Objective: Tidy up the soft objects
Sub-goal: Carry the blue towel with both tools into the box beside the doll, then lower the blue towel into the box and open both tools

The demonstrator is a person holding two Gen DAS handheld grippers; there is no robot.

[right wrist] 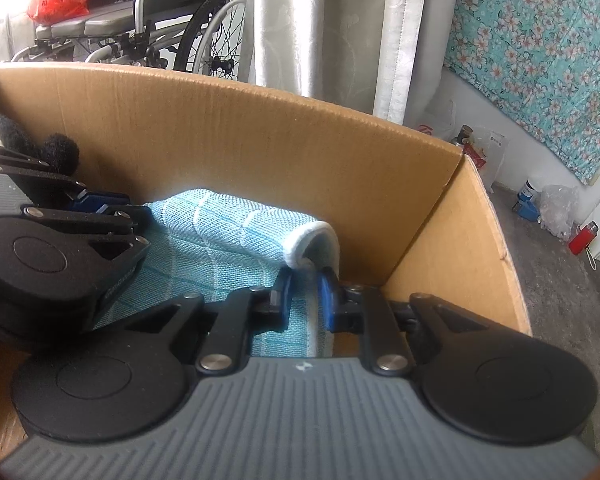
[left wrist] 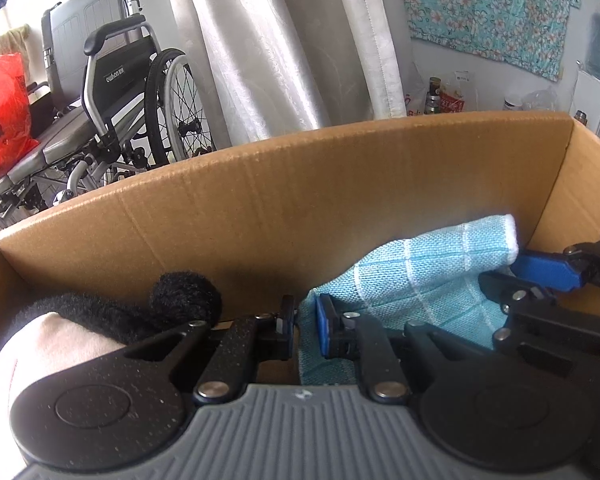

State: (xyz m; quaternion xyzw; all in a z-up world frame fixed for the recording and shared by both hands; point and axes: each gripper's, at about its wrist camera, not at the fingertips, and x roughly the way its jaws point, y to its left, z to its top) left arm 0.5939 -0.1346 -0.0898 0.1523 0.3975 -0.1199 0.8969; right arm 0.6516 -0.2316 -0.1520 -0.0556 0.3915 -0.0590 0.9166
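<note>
A light blue checked cloth (left wrist: 420, 280) (right wrist: 220, 232) lies inside an open cardboard box (left wrist: 300, 184) (right wrist: 260, 132); one end is rolled up and has a white hem. My left gripper (left wrist: 306, 318) is down in the box, shut on the cloth's left edge. The same gripper (right wrist: 134, 207) shows at the left of the right wrist view. My right gripper (right wrist: 304, 300) is shut on the cloth's hemmed right end, and it appears again (left wrist: 516, 276) in the left wrist view. A black and cream plush toy (left wrist: 184, 296) (right wrist: 60, 152) rests in the box's left corner.
Beyond the box stand a wheelchair (left wrist: 120, 92) (right wrist: 180, 8) carrying a red bag (left wrist: 2, 112), and a pale curtain (left wrist: 280, 40). A floral sheet (right wrist: 540, 60) hangs on the wall. Bottles and a red flask (right wrist: 582, 236) sit on the floor to the right.
</note>
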